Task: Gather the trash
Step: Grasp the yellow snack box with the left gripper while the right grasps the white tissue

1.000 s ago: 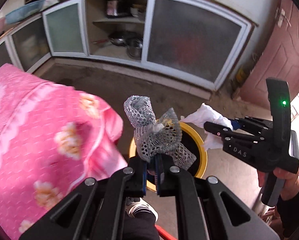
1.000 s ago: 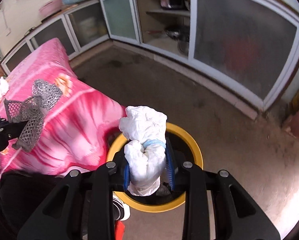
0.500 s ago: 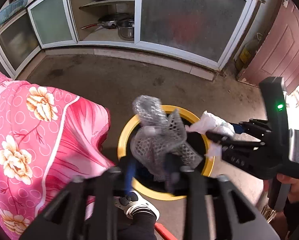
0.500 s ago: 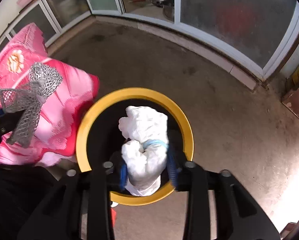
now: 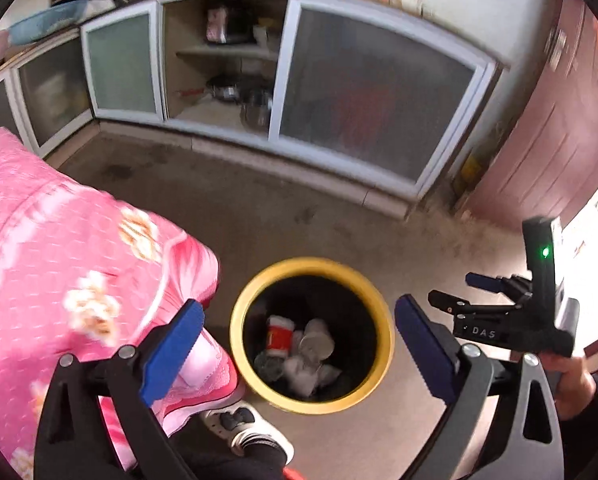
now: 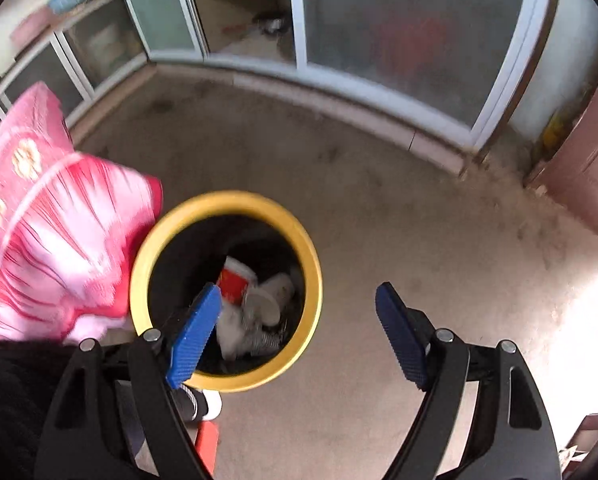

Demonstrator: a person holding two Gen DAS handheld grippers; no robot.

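Observation:
A black trash bin with a yellow rim point(image 5: 383, 332) point(image 6: 313, 272) stands on the floor. Inside lie a red-and-white cup point(image 5: 280, 335) point(image 6: 235, 280), paper cups, white tissue point(image 5: 303, 374) point(image 6: 229, 330) and grey mesh point(image 6: 259, 342). My left gripper point(image 5: 299, 348) is open and empty above the bin. My right gripper point(image 6: 299, 334) is open and empty, above the bin's right side; it also shows in the left wrist view point(image 5: 459, 300).
A pink flowered cloth point(image 5: 59, 264) point(image 6: 51, 236) covers a table to the left of the bin. Cabinets with frosted sliding doors point(image 5: 371, 108) point(image 6: 403, 36) line the far wall, one bay open with pots point(image 5: 255, 108). A reddish door point(image 5: 559, 128) stands right. My shoe point(image 5: 247, 428) is by the bin.
Both grippers have opened. The grey mesh left my left gripper and the white tissue left my right gripper; both now lie in the bin.

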